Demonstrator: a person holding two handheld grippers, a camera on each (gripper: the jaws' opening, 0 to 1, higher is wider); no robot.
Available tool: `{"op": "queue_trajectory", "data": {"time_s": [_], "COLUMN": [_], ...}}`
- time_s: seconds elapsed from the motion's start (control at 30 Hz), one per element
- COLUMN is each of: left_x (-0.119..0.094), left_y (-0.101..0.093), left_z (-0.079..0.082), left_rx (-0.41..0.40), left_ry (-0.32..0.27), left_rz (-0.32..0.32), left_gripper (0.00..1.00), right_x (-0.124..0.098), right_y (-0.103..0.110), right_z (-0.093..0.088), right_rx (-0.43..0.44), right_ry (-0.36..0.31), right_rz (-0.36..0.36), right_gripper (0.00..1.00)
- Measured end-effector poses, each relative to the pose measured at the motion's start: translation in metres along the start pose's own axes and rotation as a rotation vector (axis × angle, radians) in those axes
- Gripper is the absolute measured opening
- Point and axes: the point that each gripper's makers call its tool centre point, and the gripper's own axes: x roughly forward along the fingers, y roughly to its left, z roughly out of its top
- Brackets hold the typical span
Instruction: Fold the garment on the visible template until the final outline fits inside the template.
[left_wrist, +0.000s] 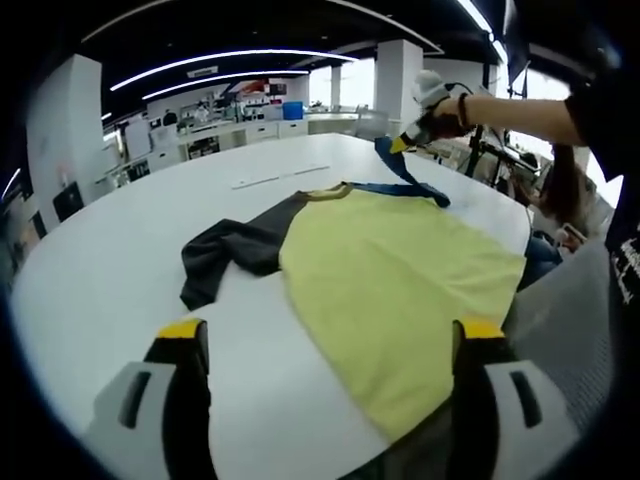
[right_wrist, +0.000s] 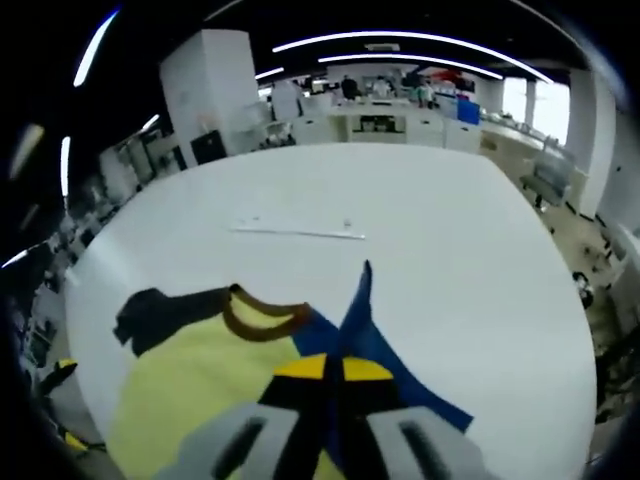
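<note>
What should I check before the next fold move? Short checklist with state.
1. Right gripper shut on the blue sleeve: ok.
2. Sleeve lifted off the table: ok.
3. Left gripper open and holding nothing: ok.
4. Yellow shirt body lying flat: ok.
5. Dark sleeve spread flat: not ok, bunched.
6. Template outline under the garment: cannot tell.
</note>
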Motion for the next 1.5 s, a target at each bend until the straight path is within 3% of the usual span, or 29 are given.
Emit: {"op": "queue_trajectory", "data": {"time_s": [0.07,0.4,0.77,1.0,1.27,1.5], "left_x": [0.000,0.002,0.003,0.003,0.003,0.002], "left_y": [0.000,0.000,0.004,0.004,0.000,0.001], "left_z": [0.000,-0.003,-0.003,0.006,0.004,0.001], "left_rx": [0.001,-0.008,-0.020,-0.106,-0.062,-0.071], "left_ry": [0.001,0.011,0.015,-0.045,-0.013,-0.009], "left_rz": [0.001,-0.002,0.004,-0.013,0.002,0.008], "left_gripper": [0.98,0.98,0.99,0.98,0.99,0.99], "right_x": [0.004,0.023,0.035,0.036,0.036,0.034], "right_y": [-0.002,0.031,0.074,0.102,0.128,0.152], "right_z": [0.004,0.014,0.010,0.009,0.008,0.006], "right_rx": [-0.008,-0.041,-0.093,-0.148,-0.173,-0.207], "right_ry": [0.003,0.013,0.024,0.023,0.014,0.010], "right_rz": [0.006,0.057,0.120,0.169,0.233,0.283], "right_gripper": [0.00,0.00,0.00,0.00,0.00,0.00]}}
